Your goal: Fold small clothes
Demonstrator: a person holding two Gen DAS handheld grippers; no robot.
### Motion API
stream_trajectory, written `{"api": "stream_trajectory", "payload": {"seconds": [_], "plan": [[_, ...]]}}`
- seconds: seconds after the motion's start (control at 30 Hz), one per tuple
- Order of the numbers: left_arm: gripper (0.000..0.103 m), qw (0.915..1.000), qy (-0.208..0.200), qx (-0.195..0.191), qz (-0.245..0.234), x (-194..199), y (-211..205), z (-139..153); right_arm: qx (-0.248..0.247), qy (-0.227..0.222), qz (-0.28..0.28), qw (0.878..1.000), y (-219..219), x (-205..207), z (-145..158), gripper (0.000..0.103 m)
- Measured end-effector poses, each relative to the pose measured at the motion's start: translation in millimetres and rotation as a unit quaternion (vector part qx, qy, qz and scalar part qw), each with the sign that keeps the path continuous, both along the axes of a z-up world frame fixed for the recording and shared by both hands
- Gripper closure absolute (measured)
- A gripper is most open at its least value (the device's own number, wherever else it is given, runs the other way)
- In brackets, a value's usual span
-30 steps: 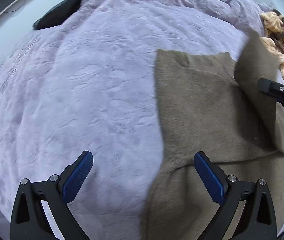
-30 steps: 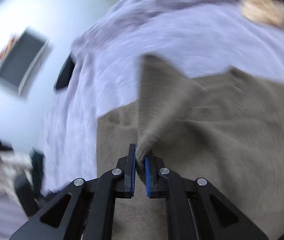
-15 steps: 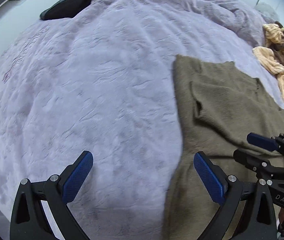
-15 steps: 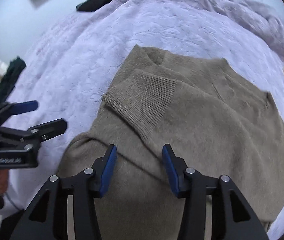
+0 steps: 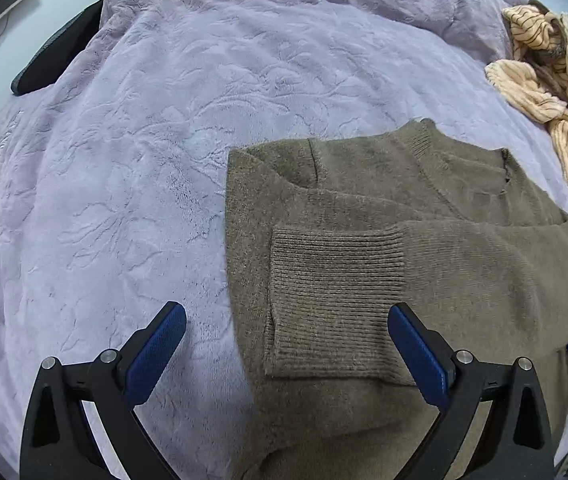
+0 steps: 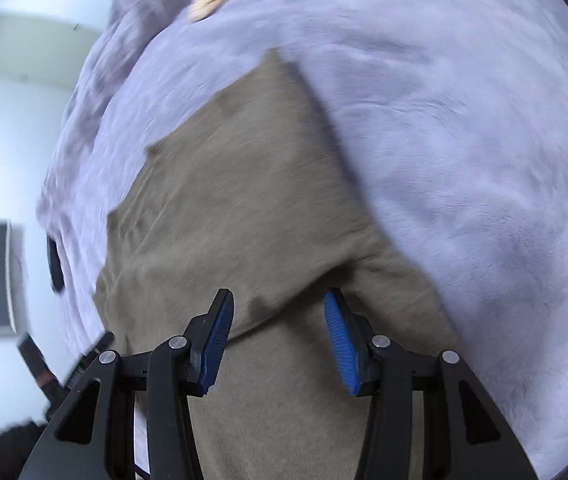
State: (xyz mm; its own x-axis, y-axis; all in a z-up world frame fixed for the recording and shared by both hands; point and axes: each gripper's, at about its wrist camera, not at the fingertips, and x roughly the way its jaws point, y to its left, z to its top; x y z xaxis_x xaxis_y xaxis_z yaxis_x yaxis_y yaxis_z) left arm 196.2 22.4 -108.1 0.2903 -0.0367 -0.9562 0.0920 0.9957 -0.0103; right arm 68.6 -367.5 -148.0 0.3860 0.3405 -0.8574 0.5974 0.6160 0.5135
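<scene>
Both the left tongs (image 5: 286,350) and the right tongs (image 6: 278,338) have matte black angular frames with triangular cut-outs. Silver screws dot the joints. The fingers (image 5: 156,354) carry ribbed blue pads.

Sweater (image 5: 424,248): olive-brown, fuzzy knit, small. Lies flat on a lavender blanket (image 5: 144,160), collar (image 5: 424,140) toward the far side. One sleeve (image 5: 464,256) folded across the body, its ribbed cuff (image 5: 332,276) resting on top near the left edge. Partly folded.
</scene>
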Motion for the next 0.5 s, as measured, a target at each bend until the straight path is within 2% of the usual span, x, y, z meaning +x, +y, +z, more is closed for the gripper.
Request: {"api": "stream_trajectory", "payload": {"seconds": [0.03, 0.07, 0.1, 0.2, 0.3, 0.37, 0.4, 0.5], "plan": [[0.002, 0.9999, 0.008, 0.008, 0.0, 1, -1, -5, 0.018, 0.002, -0.016, 1.0, -4, 2, -10, 0.056], [0.002, 0.9998, 0.015, 0.012, 0.001, 1, -2, -8, 0.043, -0.004, -0.031, 0.999, -9, 3, -18, 0.084], [0.002, 0.9997, 0.019, 0.014, 0.004, 0, -2, -10, 0.058, -0.015, -0.035, 0.998, -11, 5, -19, 0.095], [0.002, 0.9994, 0.027, 0.021, -0.004, -9, 0, -17, 0.026, -0.039, -0.012, 0.999, -5, 17, -8, 0.095], [0.001, 0.9995, 0.025, 0.016, -0.009, -20, 2, -22, -0.019, -0.001, 0.021, 1.0, -3, 26, -16, 0.095], [0.002, 0.9994, 0.034, 0.004, -0.002, -22, 5, -18, -0.012, 0.015, 0.028, 0.999, -4, 25, -25, 0.094], [0.002, 0.9993, 0.037, -0.01, 0.001, -24, 8, -15, -0.006, 0.012, 0.025, 1.0, -7, 21, -24, 0.092], [0.002, 0.9941, 0.034, -0.103, 0.005, -28, 24, 1, -0.014, 0.008, 0.042, 0.999, 2, 14, -15, 0.091]]}}
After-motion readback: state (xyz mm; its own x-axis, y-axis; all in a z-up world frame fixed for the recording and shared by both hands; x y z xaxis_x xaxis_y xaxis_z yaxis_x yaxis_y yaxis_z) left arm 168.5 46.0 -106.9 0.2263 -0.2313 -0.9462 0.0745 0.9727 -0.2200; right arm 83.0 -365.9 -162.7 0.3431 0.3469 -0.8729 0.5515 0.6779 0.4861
